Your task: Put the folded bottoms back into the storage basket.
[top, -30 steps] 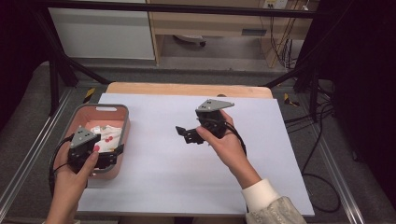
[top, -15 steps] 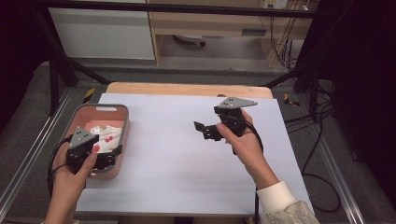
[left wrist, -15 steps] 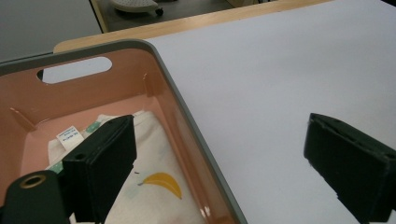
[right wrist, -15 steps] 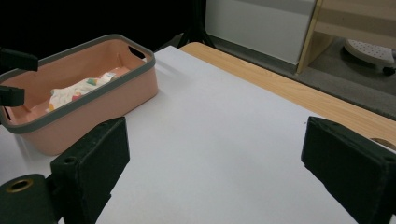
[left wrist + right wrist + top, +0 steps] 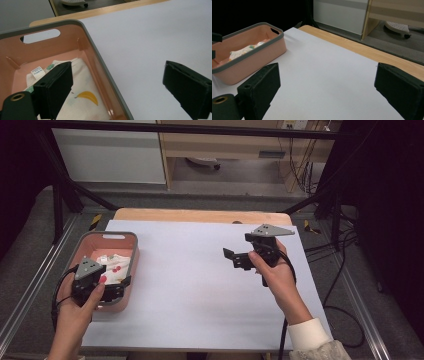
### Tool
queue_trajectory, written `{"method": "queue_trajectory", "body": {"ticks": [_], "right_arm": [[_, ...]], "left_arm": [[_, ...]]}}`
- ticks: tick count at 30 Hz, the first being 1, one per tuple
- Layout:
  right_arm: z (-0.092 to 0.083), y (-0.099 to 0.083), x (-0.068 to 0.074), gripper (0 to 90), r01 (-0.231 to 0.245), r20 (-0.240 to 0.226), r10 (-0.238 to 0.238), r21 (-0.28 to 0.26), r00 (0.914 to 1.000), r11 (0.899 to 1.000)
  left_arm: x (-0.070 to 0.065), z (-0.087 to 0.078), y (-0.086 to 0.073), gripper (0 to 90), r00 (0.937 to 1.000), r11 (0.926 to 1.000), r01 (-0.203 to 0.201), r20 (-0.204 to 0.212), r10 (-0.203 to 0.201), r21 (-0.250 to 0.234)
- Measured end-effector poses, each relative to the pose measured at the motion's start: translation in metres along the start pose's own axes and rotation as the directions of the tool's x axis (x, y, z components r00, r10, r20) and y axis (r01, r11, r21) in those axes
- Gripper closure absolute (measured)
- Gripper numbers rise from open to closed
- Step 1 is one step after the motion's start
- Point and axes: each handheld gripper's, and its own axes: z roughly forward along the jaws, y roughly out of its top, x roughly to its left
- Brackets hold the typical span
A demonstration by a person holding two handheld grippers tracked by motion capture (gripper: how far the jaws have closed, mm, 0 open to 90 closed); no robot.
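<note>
A pink bin with a grey rim [image 5: 114,236] stands at the table's left side. Inside it lies a folded white cloth [image 5: 116,265] with small fruit prints. My left gripper [image 5: 119,287] hovers open over the bin's near right corner. In the left gripper view its jaws straddle the bin's right wall [image 5: 100,55], one over the cloth [image 5: 82,87] and one over the table. My right gripper [image 5: 235,260] is open and empty above the right half of the table, pointing left toward the bin [image 5: 257,52].
A white sheet [image 5: 195,290] covers the table, with a strip of bare wood [image 5: 200,215] along the far edge. Metal frame rails run down both sides. Cables [image 5: 345,310] lie on the floor at the right. A cabinet [image 5: 110,155] stands beyond the table.
My right gripper has moved to the right, away from the table's middle, still open. The left gripper has stayed at the bin.
</note>
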Motion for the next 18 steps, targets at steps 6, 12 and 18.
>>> {"method": "queue_trajectory", "body": {"ticks": [6, 12, 18], "right_arm": [[-0.008, -0.006, -0.009, 7.3, -0.015, 0.019, 0.015, -0.002, 0.9997, 1.000], [-0.016, -0.013, -0.017, 7.5, -0.029, 0.040, 0.029, 0.005, 0.9988, 1.000], [-0.023, -0.020, -0.025, 7.4, -0.044, 0.056, 0.044, -0.004, 0.9975, 0.999]], "left_arm": [[0.000, 0.000, 0.000, 9.7, 1.0000, 1.0000, 0.000, -0.001, 0.000, -0.001], [0.000, 0.000, -0.001, 9.7, 1.0000, 1.0000, -0.003, -0.001, 0.003, 0.003], [0.000, 0.001, -0.001, 9.7, 1.0000, 1.0000, -0.002, 0.000, 0.002, 0.006]]}}
